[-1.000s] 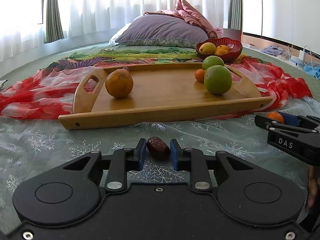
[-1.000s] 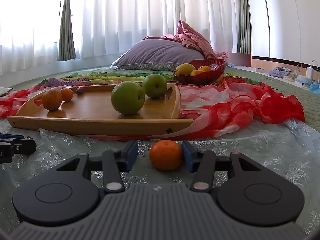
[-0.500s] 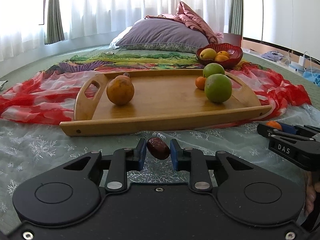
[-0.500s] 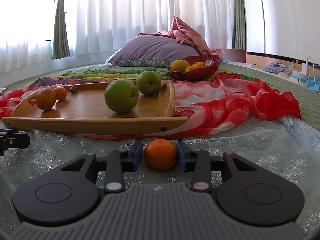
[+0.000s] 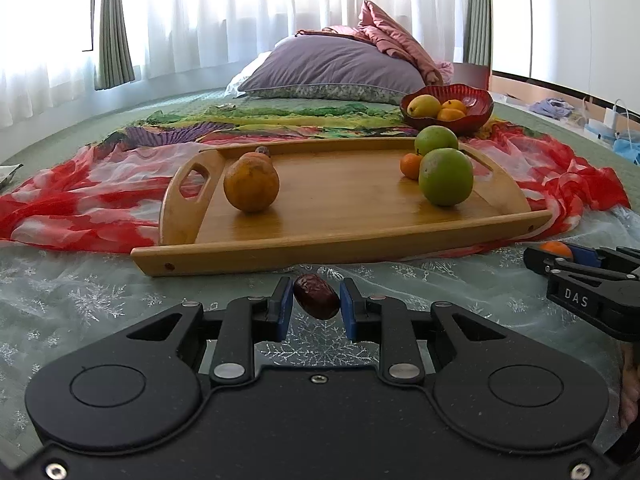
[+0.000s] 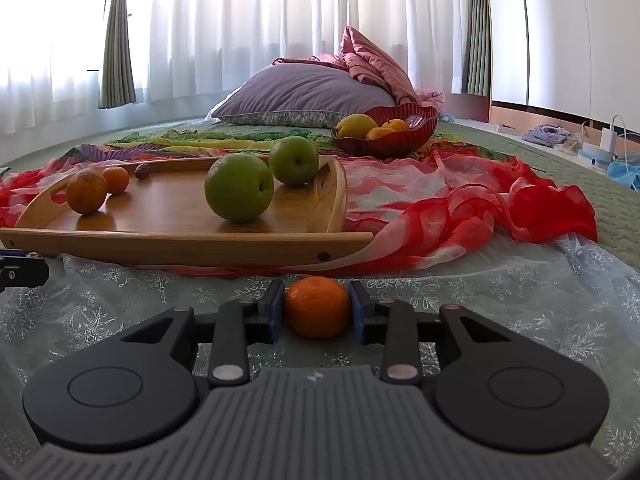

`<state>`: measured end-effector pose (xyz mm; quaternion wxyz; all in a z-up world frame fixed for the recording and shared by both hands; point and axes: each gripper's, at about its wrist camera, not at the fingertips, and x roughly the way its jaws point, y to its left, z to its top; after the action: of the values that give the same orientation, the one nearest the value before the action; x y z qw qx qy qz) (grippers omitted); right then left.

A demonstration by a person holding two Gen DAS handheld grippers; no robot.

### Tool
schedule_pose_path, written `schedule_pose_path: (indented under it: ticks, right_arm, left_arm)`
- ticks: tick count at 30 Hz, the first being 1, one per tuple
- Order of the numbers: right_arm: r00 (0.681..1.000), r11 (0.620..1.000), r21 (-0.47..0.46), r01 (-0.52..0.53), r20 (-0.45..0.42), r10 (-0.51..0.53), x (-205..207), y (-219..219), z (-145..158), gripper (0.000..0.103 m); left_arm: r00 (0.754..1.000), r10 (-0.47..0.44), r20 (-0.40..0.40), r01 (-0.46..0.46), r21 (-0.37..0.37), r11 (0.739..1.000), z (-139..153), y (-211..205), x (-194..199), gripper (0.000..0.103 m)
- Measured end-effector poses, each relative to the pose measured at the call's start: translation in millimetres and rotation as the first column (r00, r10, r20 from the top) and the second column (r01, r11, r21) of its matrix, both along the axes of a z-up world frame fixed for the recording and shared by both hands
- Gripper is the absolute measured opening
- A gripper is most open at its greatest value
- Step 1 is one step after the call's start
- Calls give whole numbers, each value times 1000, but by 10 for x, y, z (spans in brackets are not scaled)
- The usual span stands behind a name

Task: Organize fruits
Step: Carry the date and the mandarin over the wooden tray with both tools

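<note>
My left gripper is shut on a dark red date, held above the snowflake cloth in front of the wooden tray. My right gripper is shut on a small mandarin, also before the tray; it shows at the right of the left wrist view. On the tray lie an orange fruit, two green apples, a small mandarin and a date at the back. A red bowl holds yellow and orange fruit.
A red and white scarf lies crumpled under and right of the tray. A purple pillow and pink blanket sit behind. Cables and clutter lie at the far right by the wall.
Both grippers have lifted slightly and drawn back a little from the tray, each still holding its fruit. The right gripper closed onto the mandarin a second ago.
</note>
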<state>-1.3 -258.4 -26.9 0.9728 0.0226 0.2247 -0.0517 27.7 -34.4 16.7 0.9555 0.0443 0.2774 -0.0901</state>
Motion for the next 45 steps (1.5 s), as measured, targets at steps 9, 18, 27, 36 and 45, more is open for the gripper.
schedule_pose_path:
  ticks: [9, 18, 27, 36, 45]
  right_arm:
    - [998, 999, 38, -32, 55, 30, -117, -21, 236, 38]
    - [991, 996, 20, -91, 100, 88, -25, 116, 484, 38]
    - [982, 989, 1, -147, 118, 146, 134, 239, 678, 38]
    - [980, 987, 23, -162, 124, 158, 157, 213, 791, 38]
    - [977, 982, 47, -183, 122, 177, 318, 205, 909, 38]
  left_arm:
    - [1000, 15, 16, -15, 3, 1000, 79, 17, -14, 24]
    - [999, 13, 38, -12, -12, 1000, 218, 44, 112, 24]
    - [998, -1, 55, 2, -21, 1000, 355, 74, 327, 24]
    - [998, -14, 64, 16, -32, 999, 418, 115, 393, 24]
    - [999, -30, 34, 32, -61, 998, 488, 119, 656, 24]
